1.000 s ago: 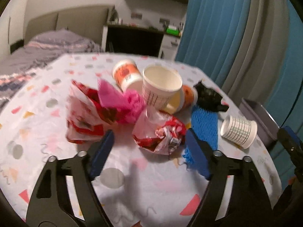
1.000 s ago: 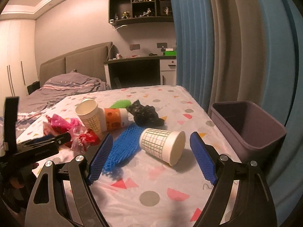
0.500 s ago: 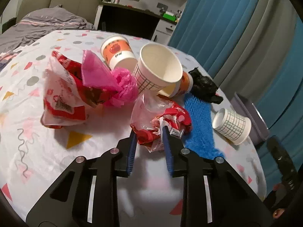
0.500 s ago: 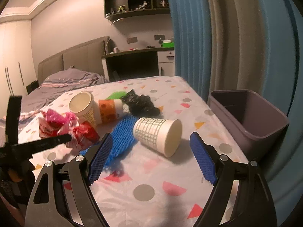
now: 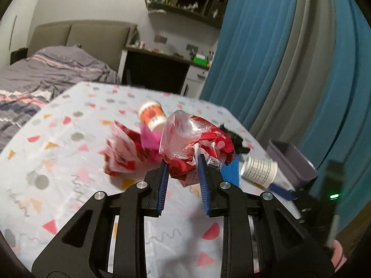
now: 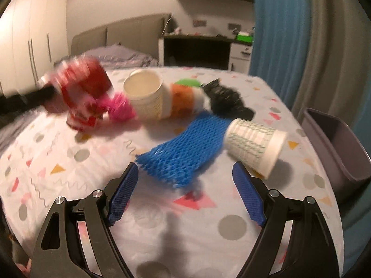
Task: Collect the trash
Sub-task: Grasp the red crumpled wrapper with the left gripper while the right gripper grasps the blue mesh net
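Note:
My left gripper (image 5: pixel 183 164) is shut on a crumpled red and clear plastic wrapper (image 5: pixel 197 143) and holds it above the table. It shows blurred at the left in the right wrist view (image 6: pixel 81 85). My right gripper (image 6: pixel 185 176) is open and empty, low over the table just short of a blue foam net (image 6: pixel 185 143). A checked paper cup (image 6: pixel 255 143) lies on its side right of the net. A grey bin (image 6: pixel 336 143) stands beyond the table's right edge.
On the patterned tablecloth (image 6: pixel 69 162) lie another red wrapper (image 5: pixel 123 153), pink tissue (image 6: pixel 120 106), an upright paper cup (image 6: pixel 146 97), an orange cup on its side (image 6: pixel 183 99), a black bag (image 6: pixel 225 99) and something green (image 6: pixel 187 82). Blue curtains (image 5: pixel 278 69) hang on the right.
My left gripper closed on the red wrapper and lifted it off the table. My right gripper moved forward and lower toward the blue net, still open.

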A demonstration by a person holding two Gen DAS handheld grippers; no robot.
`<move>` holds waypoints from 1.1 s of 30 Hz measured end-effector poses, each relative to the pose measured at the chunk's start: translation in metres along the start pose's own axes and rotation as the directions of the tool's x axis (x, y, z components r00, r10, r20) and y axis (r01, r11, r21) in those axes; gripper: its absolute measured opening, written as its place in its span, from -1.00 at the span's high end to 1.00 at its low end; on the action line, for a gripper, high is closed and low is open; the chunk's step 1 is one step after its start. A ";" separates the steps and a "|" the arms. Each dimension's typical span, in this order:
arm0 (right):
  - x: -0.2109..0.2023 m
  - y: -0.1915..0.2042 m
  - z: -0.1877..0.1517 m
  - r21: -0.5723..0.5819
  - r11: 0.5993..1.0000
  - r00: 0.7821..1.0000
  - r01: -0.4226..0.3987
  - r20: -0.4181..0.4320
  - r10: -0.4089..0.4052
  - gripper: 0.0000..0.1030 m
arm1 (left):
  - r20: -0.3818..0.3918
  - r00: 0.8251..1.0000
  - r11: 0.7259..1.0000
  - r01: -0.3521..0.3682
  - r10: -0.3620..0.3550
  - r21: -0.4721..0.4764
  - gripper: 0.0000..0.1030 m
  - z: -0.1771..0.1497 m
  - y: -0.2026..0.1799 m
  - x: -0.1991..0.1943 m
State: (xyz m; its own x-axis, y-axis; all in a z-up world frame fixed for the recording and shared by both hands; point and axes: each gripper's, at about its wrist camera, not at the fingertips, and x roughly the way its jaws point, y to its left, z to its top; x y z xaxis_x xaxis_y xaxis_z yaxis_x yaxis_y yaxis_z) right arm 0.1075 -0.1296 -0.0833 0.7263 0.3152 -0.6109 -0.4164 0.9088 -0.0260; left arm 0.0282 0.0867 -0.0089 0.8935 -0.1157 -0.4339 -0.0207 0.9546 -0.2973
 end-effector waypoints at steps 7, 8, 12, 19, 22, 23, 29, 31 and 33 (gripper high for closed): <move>0.021 0.029 0.008 -0.124 0.992 0.997 0.003 -0.077 -0.013 -0.57 | 0.071 0.997 1.000 -0.012 0.014 -0.022 0.54 0.013 0.012 -0.026; 0.024 0.033 0.009 -0.141 0.990 0.996 0.006 -0.084 -0.018 -0.55 | 0.073 0.997 1.000 -0.012 0.014 -0.025 0.53 0.013 0.013 -0.027; 0.042 0.040 0.011 -0.187 0.981 0.990 0.047 -0.123 -0.071 -0.37 | 0.075 0.997 0.999 -0.006 0.009 -0.034 0.53 0.012 0.018 -0.030; 0.060 0.036 0.010 -0.200 0.979 0.979 0.047 -0.184 -0.084 0.07 | 0.081 0.997 0.999 0.002 0.002 -0.041 0.53 0.012 0.023 -0.034; 0.063 0.033 0.011 -0.192 0.981 0.978 0.036 -0.195 -0.074 0.57 | 0.082 0.997 0.999 0.008 -0.005 -0.041 0.53 0.012 0.023 -0.035; 0.064 0.033 0.011 -0.190 0.981 0.977 0.034 -0.200 -0.073 0.75 | 0.082 0.997 0.999 0.009 -0.006 -0.041 0.53 0.013 0.023 -0.034; 0.051 0.025 0.014 -0.142 0.990 0.986 -0.017 -0.166 -0.007 0.91 | 0.084 0.996 0.999 0.009 -0.005 -0.041 0.53 0.013 0.023 -0.034; 0.038 0.025 0.016 -0.125 0.991 0.990 -0.045 -0.138 0.028 0.92 | 0.083 0.997 0.999 0.010 -0.007 -0.042 0.53 0.013 0.024 -0.035; 0.023 0.026 0.017 -0.109 0.991 0.992 -0.079 -0.109 0.067 0.92 | 0.084 0.996 0.999 0.010 -0.006 -0.042 0.53 0.014 0.023 -0.035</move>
State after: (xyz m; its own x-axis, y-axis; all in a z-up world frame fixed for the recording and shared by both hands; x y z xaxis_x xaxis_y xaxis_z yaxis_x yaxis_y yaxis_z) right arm 0.1226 -0.0939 -0.0841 0.6324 0.3437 -0.6942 -0.5297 0.8458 -0.0638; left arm 0.0023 0.1163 0.0112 0.9283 -0.0982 -0.3587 -0.0306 0.9410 -0.3370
